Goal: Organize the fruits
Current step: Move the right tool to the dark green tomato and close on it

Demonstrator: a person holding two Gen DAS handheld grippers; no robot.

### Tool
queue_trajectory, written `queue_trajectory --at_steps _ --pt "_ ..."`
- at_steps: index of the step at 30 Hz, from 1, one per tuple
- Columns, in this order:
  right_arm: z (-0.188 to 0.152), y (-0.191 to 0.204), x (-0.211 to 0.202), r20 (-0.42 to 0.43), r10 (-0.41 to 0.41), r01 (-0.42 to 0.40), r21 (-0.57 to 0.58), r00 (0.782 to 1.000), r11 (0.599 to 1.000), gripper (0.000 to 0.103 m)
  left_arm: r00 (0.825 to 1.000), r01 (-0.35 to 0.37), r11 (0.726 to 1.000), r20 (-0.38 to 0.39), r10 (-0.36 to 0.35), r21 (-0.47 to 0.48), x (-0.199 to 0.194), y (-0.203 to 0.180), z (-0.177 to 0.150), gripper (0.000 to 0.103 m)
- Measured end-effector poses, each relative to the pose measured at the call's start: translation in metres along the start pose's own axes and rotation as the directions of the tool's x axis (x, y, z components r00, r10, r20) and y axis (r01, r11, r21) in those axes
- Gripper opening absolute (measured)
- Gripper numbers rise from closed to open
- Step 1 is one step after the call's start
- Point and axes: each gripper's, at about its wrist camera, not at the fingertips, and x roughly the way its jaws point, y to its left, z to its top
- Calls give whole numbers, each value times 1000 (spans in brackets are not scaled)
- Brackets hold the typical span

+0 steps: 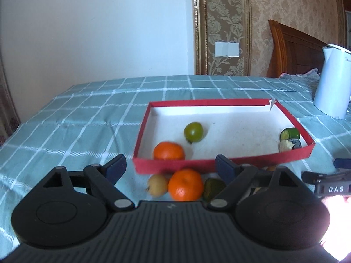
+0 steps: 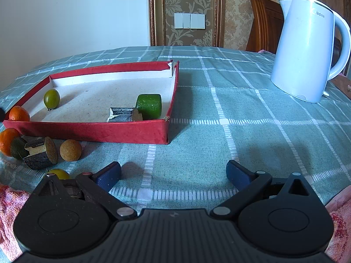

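Fruits are split between two places: an orange (image 1: 169, 151), a green round fruit (image 1: 193, 132) and a green cylinder piece (image 2: 149, 106) lie inside the red tray (image 1: 219, 161), while another orange (image 1: 186, 184), a tan ball (image 2: 70, 150) and a bark-covered piece (image 2: 40, 153) sit on the desk (image 2: 219, 114) just outside its near wall. Left gripper (image 1: 169, 167) hovers over the loose orange, jaws wide apart and empty (likely the next pick: lower, close around it). Right gripper (image 2: 173, 174) is equally spread, holding nothing. A yellowish fruit (image 2: 58, 173) is half hidden behind its finger.
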Motion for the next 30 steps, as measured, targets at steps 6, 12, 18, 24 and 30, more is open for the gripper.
queue_trajectory --at_steps 6,12,18,24,30 --pt "0 0 0 0 0 0 0 1000 1000 103 1000 -7 999 -27 6 -50 -5 21 -17 87" --pt "0 0 -1 3 5 -5 4 1000 1000 103 998 -24 996 -58 19 -83 6 38 -27 88" --pt "-4 -9 -16 49 78 -81 48 996 996 103 996 -39 995 -89 31 -91 21 50 -37 88" --pt "-4 -3 -46 110 145 -147 6 983 989 102 995 -41 994 -95 32 -97 28 54 -44 90" --pt "-4 25 -59 124 207 -196 -95 970 976 102 995 -31 996 -94 22 -88 30 53 -44 93"
